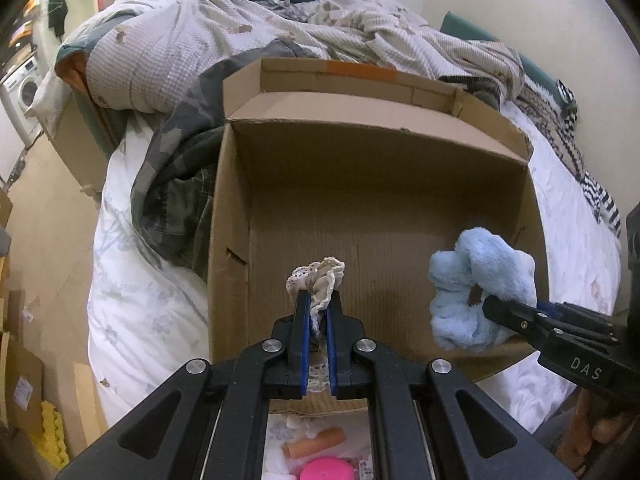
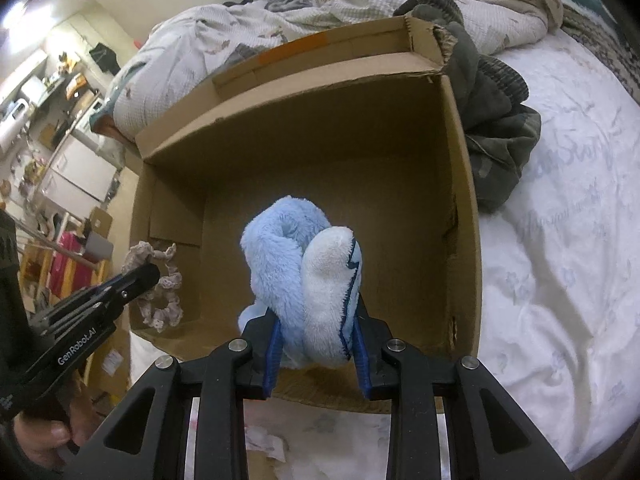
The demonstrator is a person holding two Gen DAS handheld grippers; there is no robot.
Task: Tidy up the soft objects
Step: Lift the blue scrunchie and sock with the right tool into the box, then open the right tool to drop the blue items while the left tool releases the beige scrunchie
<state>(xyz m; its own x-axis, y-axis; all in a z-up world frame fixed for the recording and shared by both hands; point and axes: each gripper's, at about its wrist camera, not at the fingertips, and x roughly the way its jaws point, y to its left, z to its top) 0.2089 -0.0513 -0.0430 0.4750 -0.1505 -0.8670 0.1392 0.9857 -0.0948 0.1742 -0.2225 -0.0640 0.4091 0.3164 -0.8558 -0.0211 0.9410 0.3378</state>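
An open cardboard box (image 1: 376,168) (image 2: 464,184) sits on the bed. My left gripper (image 1: 319,300) is shut on a beige lace scrunchie (image 1: 320,280) and holds it over the box's near left part; the scrunchie also shows in the right wrist view (image 2: 160,300). My right gripper (image 2: 316,316) is shut on a fluffy light-blue plush sock (image 2: 296,264) and holds it over the box's near right part. The sock also shows in the left wrist view (image 1: 476,284). The box floor under both looks bare.
A rumpled quilt (image 1: 224,40) and dark camouflage clothing (image 1: 180,176) lie behind and left of the box; dark clothes (image 2: 492,120) lie to its right. An orange roll (image 1: 316,442) and a pink round item (image 1: 326,470) lie on the white sheet (image 2: 560,280) before the box.
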